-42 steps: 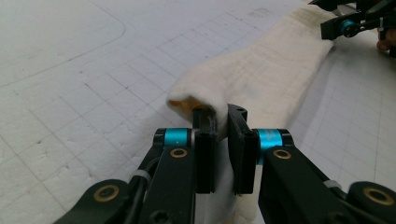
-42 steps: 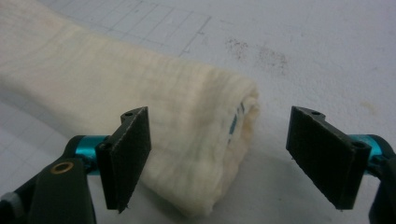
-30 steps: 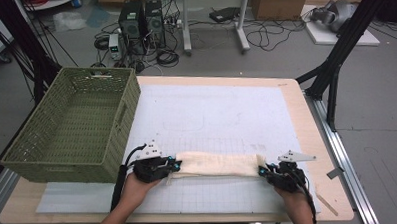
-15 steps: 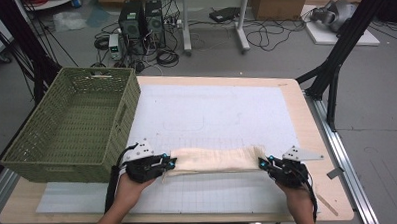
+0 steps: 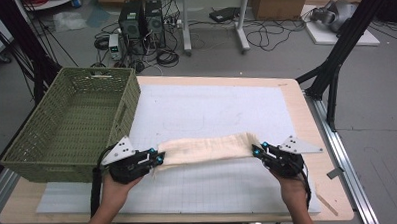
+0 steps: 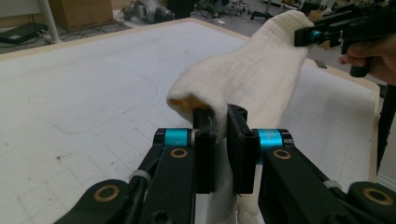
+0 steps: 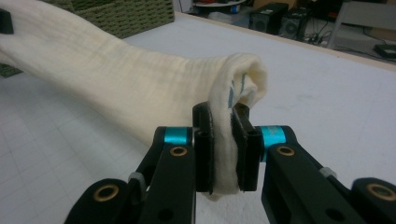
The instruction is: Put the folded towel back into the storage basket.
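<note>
- High view: cream cloth stretched taut between claws, for folding probably.
- Left claw at 9 o'clock, clamped on cloth end.
- Right claw at 3 o'clock, pinching opposite end.

green wicker basket at table's left, white gridded mat

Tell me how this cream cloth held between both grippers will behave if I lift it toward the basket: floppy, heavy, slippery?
Probably floppy: the cream cloth bunches and folds where the left gripper and right gripper pinch it. Likely light, since it spans between them with little sag. The ribbed knit looks grippy, so slipping seems unlikely.
</note>
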A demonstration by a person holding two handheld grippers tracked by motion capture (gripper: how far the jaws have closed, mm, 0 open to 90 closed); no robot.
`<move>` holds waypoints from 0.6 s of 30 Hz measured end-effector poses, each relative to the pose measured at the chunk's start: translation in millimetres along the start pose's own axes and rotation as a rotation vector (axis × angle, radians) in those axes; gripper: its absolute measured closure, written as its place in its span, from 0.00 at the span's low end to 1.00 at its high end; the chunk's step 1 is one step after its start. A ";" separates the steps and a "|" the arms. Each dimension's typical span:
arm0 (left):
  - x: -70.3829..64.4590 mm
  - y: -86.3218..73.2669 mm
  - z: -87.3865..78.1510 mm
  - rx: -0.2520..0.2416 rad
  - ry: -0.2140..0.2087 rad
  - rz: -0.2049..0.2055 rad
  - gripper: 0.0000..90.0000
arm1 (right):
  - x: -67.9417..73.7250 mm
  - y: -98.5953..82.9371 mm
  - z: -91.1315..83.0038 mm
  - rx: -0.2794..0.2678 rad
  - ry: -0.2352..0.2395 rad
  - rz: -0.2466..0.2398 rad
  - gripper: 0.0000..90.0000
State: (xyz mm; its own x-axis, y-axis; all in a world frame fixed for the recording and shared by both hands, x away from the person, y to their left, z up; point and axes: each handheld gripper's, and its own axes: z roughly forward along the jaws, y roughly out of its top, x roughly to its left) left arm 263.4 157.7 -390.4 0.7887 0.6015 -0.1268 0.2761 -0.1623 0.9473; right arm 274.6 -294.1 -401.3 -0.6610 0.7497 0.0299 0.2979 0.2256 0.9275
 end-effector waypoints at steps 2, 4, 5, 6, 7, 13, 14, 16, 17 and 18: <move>-0.7 1.7 -6.3 -0.009 0.015 -0.003 0.91 | 1.1 4.6 5.1 -0.003 0.006 -0.016 0.90; -1.4 2.5 -11.3 -0.016 0.022 -0.005 0.91 | 1.8 8.0 8.6 -0.007 0.016 -0.017 0.90; -1.6 3.1 -14.3 -0.019 0.027 -0.002 0.91 | 2.5 10.3 10.7 -0.009 0.021 -0.018 0.90; -1.5 3.7 -17.4 -0.024 0.035 0.001 0.91 | 2.6 12.8 12.7 -0.016 0.023 -0.027 0.90; -1.2 4.2 -20.7 -0.028 0.042 0.002 0.91 | 3.4 15.5 14.9 -0.020 0.031 -0.027 0.90; 2.9 9.2 -43.5 -0.077 0.088 -0.005 0.91 | 8.3 40.5 32.5 -0.063 0.062 -0.065 0.90; 2.9 9.2 -43.5 -0.077 0.088 -0.005 0.91 | 10.0 45.7 35.7 -0.062 0.069 -0.067 0.90; 6.3 12.2 -56.0 -0.104 0.105 -0.002 0.91 | 12.0 56.4 42.8 -0.078 0.077 -0.083 0.90; 7.6 13.2 -59.7 -0.111 0.113 -0.002 0.91 | 12.9 61.5 46.1 -0.083 0.083 -0.086 0.90; 8.7 14.1 -63.1 -0.119 0.120 -0.005 0.91 | 14.1 66.7 49.9 -0.086 0.091 -0.089 0.90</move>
State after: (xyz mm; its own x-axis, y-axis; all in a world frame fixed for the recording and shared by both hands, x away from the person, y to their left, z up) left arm 239.5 210.1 -359.6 0.7144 0.6922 -0.1027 0.2078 -0.0697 0.9757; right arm 319.5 -237.5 -357.6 -0.7434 0.6684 -0.0238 0.1779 0.2319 0.9563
